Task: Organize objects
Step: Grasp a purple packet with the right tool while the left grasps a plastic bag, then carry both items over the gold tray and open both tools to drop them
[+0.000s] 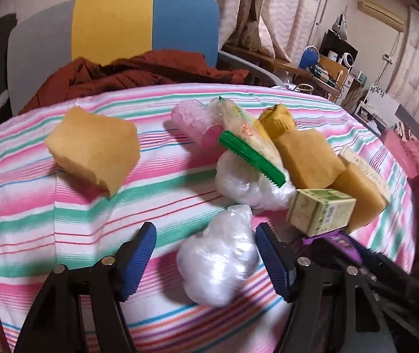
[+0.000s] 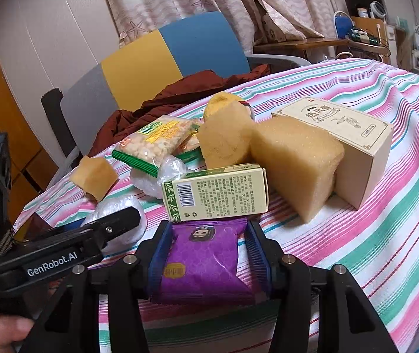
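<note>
My left gripper (image 1: pixel 206 236) is open, its blue pads either side of a clear crumpled plastic bag (image 1: pixel 219 260) on the striped cloth (image 1: pixel 62 220). My right gripper (image 2: pixel 206 235) is shut on a purple snack packet (image 2: pixel 205 260); the packet also shows in the left wrist view (image 1: pixel 337 241). Ahead of it lie a small green-and-cream box (image 2: pixel 215 191), yellow sponge blocks (image 2: pixel 294 161), a tall cream box (image 2: pixel 353 144) and a green-edged snack bag (image 2: pixel 153 144). A lone sponge block (image 1: pixel 93 150) sits apart at the left.
A pink bubble-wrap roll (image 1: pixel 193 122) and a second clear bag (image 1: pixel 244 184) lie in the pile. A chair with a yellow and blue back (image 1: pixel 138 26) holds a dark red jacket (image 1: pixel 138 72) behind the table. A cluttered desk (image 1: pixel 330 67) stands at the right.
</note>
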{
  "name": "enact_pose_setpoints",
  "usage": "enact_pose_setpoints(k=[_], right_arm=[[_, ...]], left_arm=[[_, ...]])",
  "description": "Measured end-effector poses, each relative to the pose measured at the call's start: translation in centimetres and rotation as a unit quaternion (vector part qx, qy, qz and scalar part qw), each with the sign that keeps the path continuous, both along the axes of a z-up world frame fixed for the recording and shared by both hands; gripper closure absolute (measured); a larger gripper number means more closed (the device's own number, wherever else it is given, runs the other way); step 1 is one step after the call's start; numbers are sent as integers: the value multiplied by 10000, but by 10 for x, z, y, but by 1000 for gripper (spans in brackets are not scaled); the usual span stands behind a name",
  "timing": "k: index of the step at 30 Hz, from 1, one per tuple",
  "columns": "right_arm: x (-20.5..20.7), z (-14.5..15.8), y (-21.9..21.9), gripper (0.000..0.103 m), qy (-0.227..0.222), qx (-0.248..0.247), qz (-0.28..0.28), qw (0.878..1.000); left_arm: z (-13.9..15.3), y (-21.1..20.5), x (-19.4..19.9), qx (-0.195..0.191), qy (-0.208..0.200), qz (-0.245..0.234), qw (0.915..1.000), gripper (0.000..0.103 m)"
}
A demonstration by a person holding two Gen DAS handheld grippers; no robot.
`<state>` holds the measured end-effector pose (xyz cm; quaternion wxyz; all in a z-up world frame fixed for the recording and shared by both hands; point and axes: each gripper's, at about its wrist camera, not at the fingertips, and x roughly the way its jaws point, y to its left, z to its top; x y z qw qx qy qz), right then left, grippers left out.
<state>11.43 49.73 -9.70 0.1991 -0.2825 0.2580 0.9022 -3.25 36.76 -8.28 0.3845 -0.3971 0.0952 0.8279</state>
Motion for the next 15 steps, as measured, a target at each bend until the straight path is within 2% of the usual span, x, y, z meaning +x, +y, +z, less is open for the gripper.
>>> enact_pose_setpoints(k=[1,3,5,8,15], right_arm=[[1,0,0,50,4,-1,2,10000],[1,0,0,50,3,1,2,10000],[1,0,0,50,1,2,2,10000],[1,0,0,50,1,6,1,10000],[0,1,-2,50,-32,77,1,10000]], left_arm=[[-1,-2,0,53,4,26,10000,38],[0,-6,-3,129,-23,114,9998,51],[0,-12,-7,287,-118,194,9993,57],[-1,-21,-10,475,-223,277,9982,58],[-2,-34,0,594,-212,378,9973,58]])
